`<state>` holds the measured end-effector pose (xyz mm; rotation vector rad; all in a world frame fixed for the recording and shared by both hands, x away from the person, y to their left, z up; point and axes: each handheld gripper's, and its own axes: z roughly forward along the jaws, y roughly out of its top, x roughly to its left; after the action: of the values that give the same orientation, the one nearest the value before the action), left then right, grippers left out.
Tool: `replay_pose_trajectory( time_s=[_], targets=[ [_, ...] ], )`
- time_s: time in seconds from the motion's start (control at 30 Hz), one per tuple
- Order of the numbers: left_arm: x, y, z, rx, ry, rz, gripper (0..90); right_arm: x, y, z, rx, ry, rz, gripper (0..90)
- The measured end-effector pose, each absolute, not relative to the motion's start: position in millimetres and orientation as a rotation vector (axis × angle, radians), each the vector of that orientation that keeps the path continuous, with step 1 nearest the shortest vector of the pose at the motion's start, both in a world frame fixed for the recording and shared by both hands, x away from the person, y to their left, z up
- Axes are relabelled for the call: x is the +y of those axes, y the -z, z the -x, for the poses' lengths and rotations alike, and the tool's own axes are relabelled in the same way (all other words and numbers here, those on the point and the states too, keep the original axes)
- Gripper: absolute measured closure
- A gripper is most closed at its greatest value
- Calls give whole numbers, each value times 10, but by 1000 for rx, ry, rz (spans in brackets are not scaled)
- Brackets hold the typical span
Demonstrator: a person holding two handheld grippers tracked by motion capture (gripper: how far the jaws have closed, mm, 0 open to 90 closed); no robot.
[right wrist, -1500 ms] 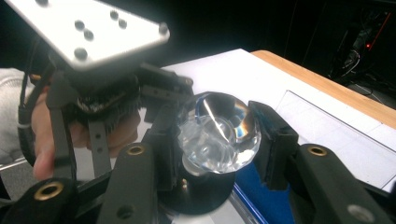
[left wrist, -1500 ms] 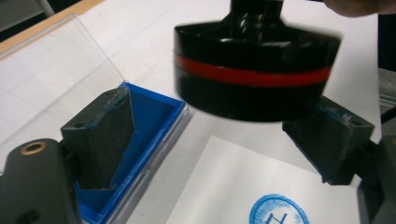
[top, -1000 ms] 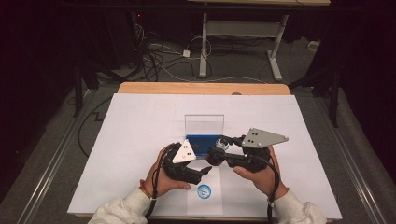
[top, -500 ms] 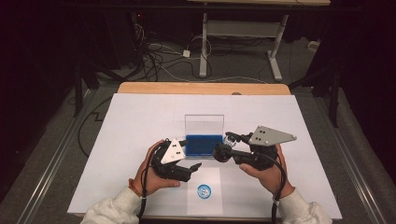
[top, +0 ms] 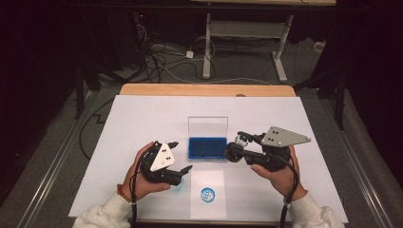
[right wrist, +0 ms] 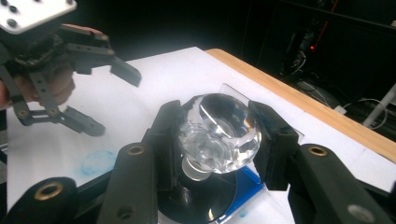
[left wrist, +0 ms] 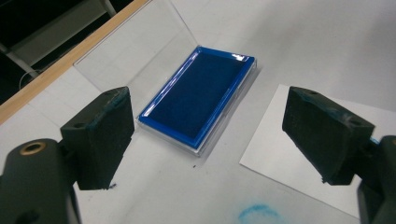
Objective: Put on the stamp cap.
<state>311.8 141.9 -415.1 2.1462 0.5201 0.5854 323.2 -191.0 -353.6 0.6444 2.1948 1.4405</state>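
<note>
Blue ink pad as landmark: left of it, our left gripper, jaws apart, empty. Right of it, our right gripper clamps a glass stamp. We judge inking next: lower squarely.

We are in what looks like a lab or recording room, dark all round, with light falling on one work table covered in white board over a wooden top. Behind it we see loose cables strewn across a grey floor and the white metal legs of another desk. Metal rails run along the floor on both sides of the table.
</note>
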Motion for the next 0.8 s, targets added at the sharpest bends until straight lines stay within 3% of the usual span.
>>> replay_pose_trajectory(
  time_s=[0.8],
  targets=[
    [1957, 4330, -2891, 624, -645, -2103, 163, -2080, 3518, -3220, 2162, -1397, -675, 573]
  ],
)
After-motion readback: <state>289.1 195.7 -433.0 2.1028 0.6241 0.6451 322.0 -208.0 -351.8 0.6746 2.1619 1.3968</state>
